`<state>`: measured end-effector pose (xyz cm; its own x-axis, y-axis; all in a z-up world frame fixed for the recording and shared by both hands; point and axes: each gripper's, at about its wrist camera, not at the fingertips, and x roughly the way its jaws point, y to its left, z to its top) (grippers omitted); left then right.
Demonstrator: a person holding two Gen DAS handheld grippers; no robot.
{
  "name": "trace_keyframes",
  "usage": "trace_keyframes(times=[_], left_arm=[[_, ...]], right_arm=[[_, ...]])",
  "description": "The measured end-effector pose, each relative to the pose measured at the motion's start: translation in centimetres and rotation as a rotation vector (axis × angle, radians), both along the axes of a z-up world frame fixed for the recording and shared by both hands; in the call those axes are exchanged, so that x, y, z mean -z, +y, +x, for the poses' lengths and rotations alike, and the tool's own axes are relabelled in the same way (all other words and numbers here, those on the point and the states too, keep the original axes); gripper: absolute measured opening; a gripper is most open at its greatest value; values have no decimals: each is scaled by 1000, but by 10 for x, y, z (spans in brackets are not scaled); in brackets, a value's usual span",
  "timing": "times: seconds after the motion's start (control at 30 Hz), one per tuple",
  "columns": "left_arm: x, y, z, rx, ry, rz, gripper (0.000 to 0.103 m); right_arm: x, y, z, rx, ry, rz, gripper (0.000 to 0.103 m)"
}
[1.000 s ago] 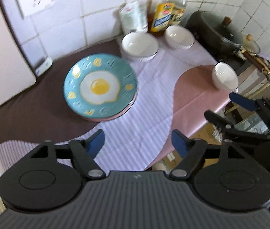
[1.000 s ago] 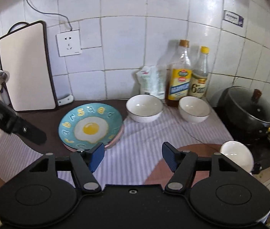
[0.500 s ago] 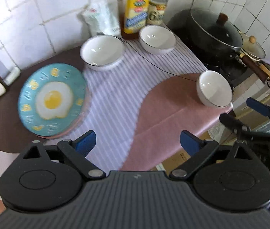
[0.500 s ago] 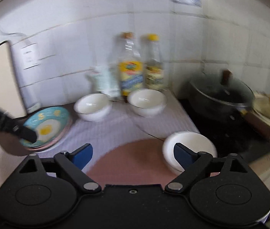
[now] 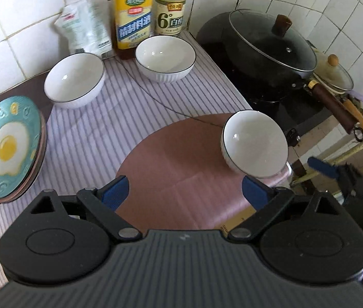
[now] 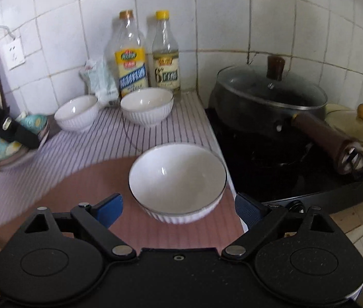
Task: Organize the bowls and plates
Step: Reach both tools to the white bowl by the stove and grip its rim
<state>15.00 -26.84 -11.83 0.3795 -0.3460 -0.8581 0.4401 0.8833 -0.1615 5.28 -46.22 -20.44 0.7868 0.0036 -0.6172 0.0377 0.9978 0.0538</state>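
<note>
Here the bench (image 6: 99, 179) is crowded at the back: 2 bottles (image 6: 130, 59) and a pouch (image 6: 103, 82) against the tiled wall, with 2 white bowls (image 6: 146, 105) just in front, both empty. A lidded black pan (image 6: 268, 97) sits on the stove to the right, its handle jutting outward. The near bowl (image 6: 177, 177), also empty, stands by the bench's right edge, directly ahead of the right tool (image 6: 178, 208), whose jaws have just been opening and stand apart, bare. The left tool (image 5: 185, 191) likewise gapes, nothing between. Stacked plates (image 5: 6, 146), egg-patterned on top, lie far left.
</note>
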Motion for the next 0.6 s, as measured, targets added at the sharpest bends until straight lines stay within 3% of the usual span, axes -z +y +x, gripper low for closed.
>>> trace_keyframes(times=[0.3, 0.4, 0.6], left_arm=[[28, -58, 17, 49, 5, 25, 96], [37, -73, 18, 60, -14, 58, 96], [60, -84, 36, 37, 52, 48, 96]], right_arm=[[58, -5, 15, -73, 48, -42, 96], [67, -6, 19, -77, 19, -23, 96], [76, -12, 27, -41, -41, 18, 96]])
